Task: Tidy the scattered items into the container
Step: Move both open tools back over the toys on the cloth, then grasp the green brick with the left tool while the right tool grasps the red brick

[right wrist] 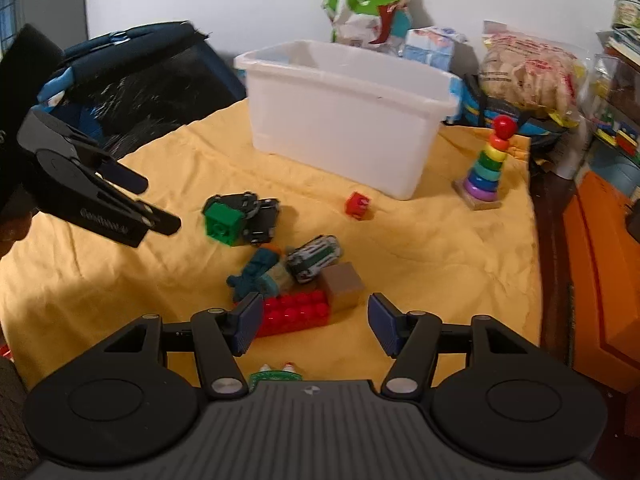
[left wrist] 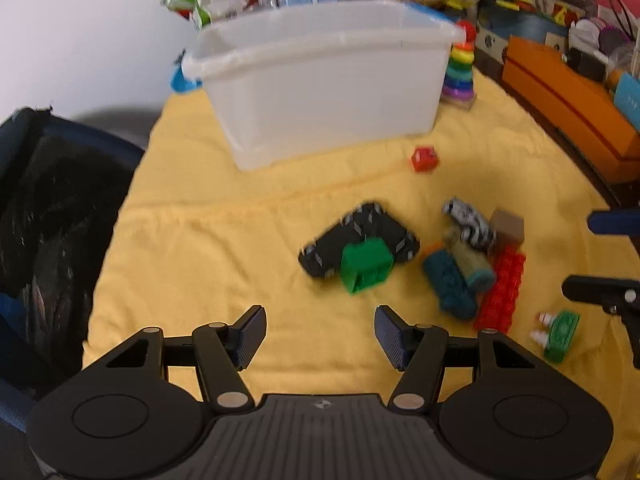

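Under the right hand-held gripper [right wrist: 314, 326], a green toy [right wrist: 275, 376] hides.

Even, warm indoor light, moderately bright; no glare. Both fisheye views bend straight lines toward the frame edges and darken at the corners. Motion blur softens the toys on the yellow cloth [left wrist: 208, 240] and the white container [left wrist: 320, 80]. In the right wrist view a broad shadow [right wrist: 60, 280] covers the cloth's left side. The near tongs stay comparatively sharp.
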